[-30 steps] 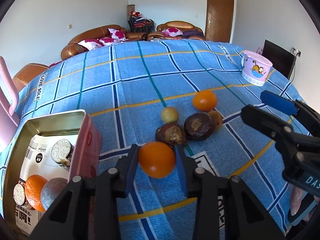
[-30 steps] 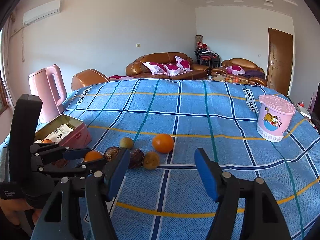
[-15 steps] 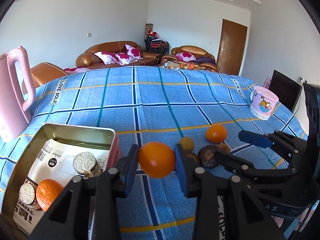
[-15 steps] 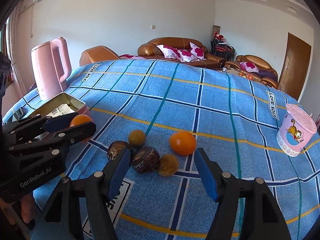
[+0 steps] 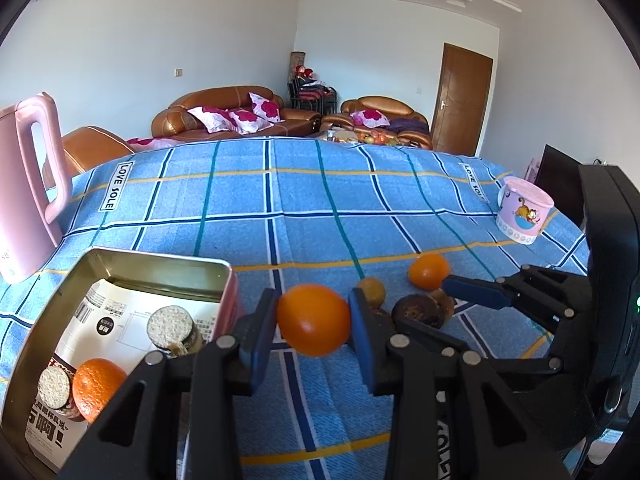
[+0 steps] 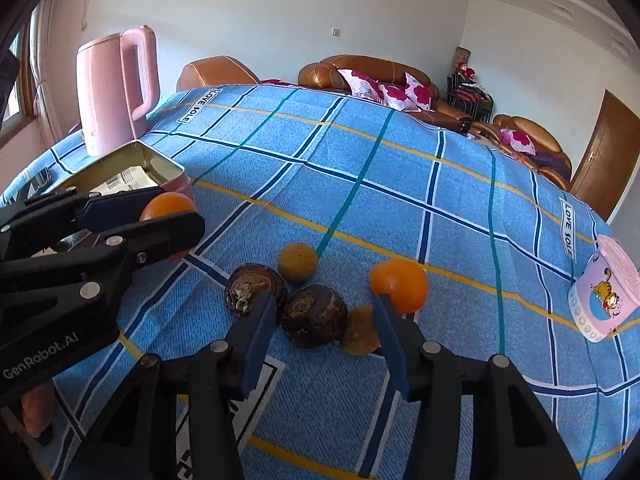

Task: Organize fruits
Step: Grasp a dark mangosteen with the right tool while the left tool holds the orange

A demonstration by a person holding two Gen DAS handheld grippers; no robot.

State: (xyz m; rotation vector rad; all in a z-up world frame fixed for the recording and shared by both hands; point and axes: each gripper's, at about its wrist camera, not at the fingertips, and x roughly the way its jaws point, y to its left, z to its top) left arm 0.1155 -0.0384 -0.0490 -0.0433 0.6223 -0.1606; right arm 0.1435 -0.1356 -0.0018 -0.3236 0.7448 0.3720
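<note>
Lifted off the blue checked desk cloth since a second ago, the round orange fruit sits clamped in the left claw, just right of the open metal tin. Right claw hangs wide apart over the dark brown fruit.

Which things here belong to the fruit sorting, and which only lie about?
Belong to the job:
held orange in the left claw
metal tin
loose orange
two dark fruits
two small yellowish fruits

Just lying about:
pink kettle
cartoon cup
</note>
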